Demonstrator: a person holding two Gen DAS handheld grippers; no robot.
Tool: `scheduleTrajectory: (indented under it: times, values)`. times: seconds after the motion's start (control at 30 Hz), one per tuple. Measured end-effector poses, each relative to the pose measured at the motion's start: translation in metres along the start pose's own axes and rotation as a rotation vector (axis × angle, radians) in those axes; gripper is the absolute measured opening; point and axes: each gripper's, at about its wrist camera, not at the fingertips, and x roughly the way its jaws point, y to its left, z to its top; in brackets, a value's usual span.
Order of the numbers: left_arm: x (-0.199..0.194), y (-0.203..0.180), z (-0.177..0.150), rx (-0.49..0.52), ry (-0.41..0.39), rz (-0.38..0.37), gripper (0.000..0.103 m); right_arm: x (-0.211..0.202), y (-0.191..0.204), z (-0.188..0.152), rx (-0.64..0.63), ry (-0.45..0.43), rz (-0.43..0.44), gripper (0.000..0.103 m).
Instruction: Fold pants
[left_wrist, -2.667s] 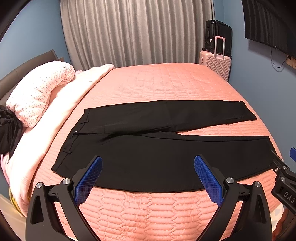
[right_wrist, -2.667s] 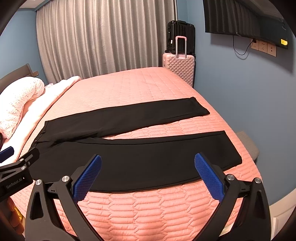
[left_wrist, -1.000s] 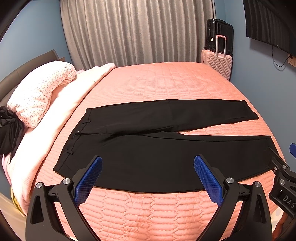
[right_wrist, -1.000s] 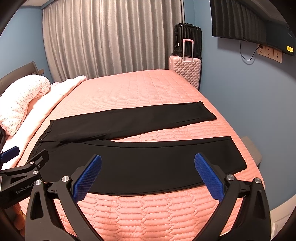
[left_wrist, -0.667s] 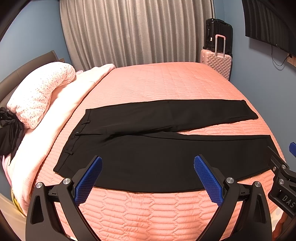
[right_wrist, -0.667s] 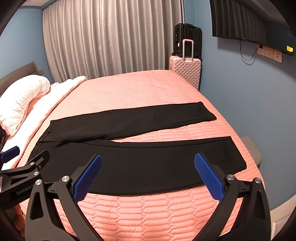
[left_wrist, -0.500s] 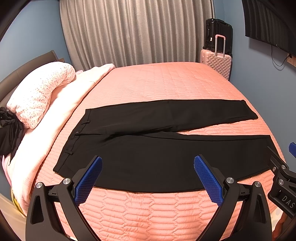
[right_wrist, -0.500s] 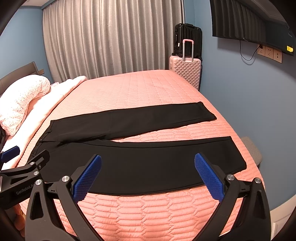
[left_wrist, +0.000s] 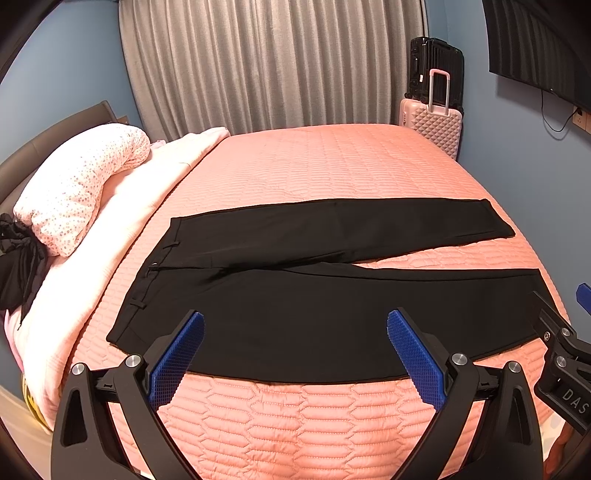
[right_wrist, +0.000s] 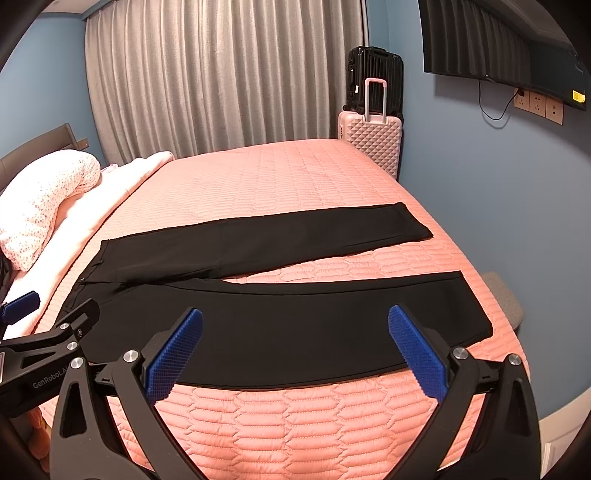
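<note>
We see almost nothing changed over the last moments; our left gripper (left_wrist: 295, 354) and right gripper (right_wrist: 295, 350) still hover spread wide and empty above the pants (left_wrist: 332, 314), which lie flat and unfolded on the bed (left_wrist: 314, 173); folding has not begun.

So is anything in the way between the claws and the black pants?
Nothing visible is. The pants lie flat on the pink bed, and both the left claw and the right claw hover open over them.

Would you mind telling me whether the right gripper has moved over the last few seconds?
Yes. The right gripper shifted right and slightly back early on: in its view the pink suitcase moved right, then held steady for the last second.
</note>
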Motion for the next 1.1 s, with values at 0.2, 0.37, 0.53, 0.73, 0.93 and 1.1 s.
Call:
scheduleTrajectory:
  times: [0.2,0.37,0.53,0.73,0.93,1.1]
  values:
    - [0.001,0.000,0.000,0.003,0.003,0.000,0.098,0.001,-0.002,0.001,0.002,0.008,0.010,0.098]
    - [0.003,0.000,0.001,0.006,0.014,0.004,0.098,0.003,-0.006,0.004,0.014,0.017,0.033,0.098]
    - [0.006,-0.002,0.001,0.010,0.025,0.001,0.098,0.004,-0.007,0.006,0.023,0.023,0.054,0.098]
    - [0.006,0.001,0.000,0.005,0.023,0.016,0.098,0.004,-0.006,0.009,-0.002,0.018,0.058,0.098]
    - [0.005,-0.001,0.000,0.031,-0.014,0.051,0.098,0.002,-0.019,0.029,-0.099,-0.111,-0.014,0.098]
    - [0.022,0.011,0.004,-0.024,-0.023,0.012,0.098,0.074,-0.084,0.054,-0.074,0.018,-0.004,0.098]
